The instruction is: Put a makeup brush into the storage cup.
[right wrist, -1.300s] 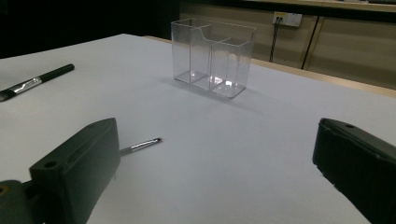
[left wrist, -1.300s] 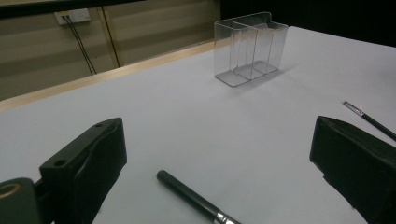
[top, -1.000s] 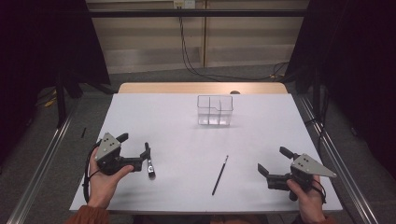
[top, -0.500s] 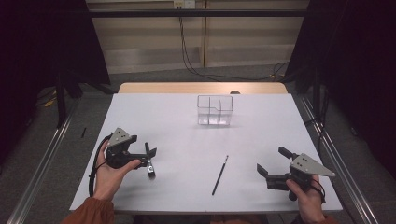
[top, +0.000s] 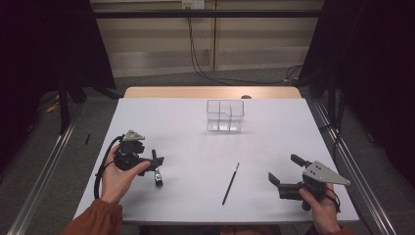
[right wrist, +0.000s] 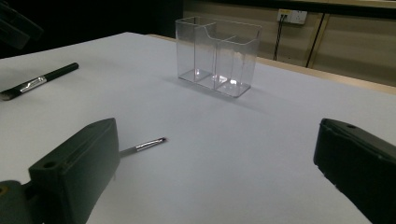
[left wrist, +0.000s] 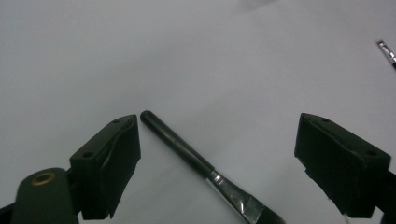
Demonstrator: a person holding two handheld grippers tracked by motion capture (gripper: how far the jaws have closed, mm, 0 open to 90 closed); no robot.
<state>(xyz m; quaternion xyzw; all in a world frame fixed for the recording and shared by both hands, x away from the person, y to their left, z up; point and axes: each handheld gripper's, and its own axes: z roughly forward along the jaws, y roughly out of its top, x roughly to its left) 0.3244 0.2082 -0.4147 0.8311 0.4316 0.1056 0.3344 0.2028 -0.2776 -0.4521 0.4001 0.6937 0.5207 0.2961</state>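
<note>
Pickup step: my left gripper [top: 155, 164] has just been closing its jaws around the short brush [left wrist: 201, 165] lying flat between them, pads not yet touching — next I squeeze and lift. Right gripper [top: 284, 172] waits open near the thin brush [top: 231, 183]. Clear divided holder [top: 225, 115] stands empty, well apart.

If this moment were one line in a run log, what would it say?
left gripper: jaws closing around short brush, no contact yet | right gripper: open, idle | thin brush: on table | clear holder: empty
</note>
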